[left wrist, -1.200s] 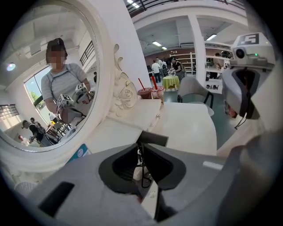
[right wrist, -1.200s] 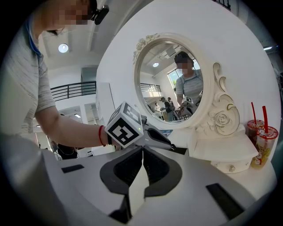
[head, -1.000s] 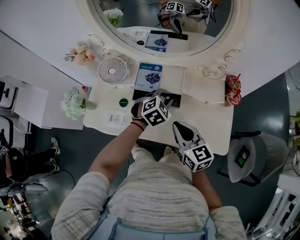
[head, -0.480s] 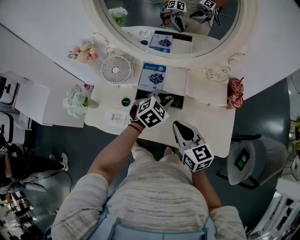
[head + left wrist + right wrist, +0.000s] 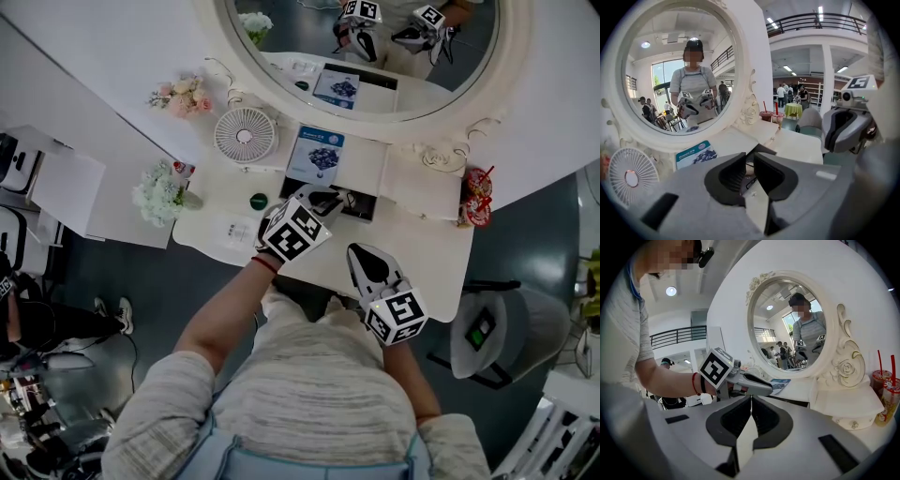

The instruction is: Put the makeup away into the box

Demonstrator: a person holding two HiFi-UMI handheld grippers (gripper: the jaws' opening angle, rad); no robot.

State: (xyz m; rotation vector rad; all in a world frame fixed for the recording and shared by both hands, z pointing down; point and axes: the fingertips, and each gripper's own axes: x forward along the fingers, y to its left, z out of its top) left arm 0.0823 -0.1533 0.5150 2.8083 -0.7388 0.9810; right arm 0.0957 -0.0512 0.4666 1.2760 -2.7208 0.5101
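Over smooth white tabletop [image 5: 422, 246], left tool [image 5: 749, 164] slightly ajar above rectangular black box [image 5: 364, 206], right tool [image 5: 751, 401] closed.

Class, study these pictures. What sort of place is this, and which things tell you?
Probably a vanity corner set up in a large public hall: an ornate oval mirror over a white table with a small fan, and beyond it a balcony railing and other people standing about.

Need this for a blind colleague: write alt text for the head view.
Seen from above, a person at a white dressing table holds the left gripper over a black box, with the right gripper shut near the table's front edge. A small fan and a blue-printed card sit behind the box, below an oval mirror.
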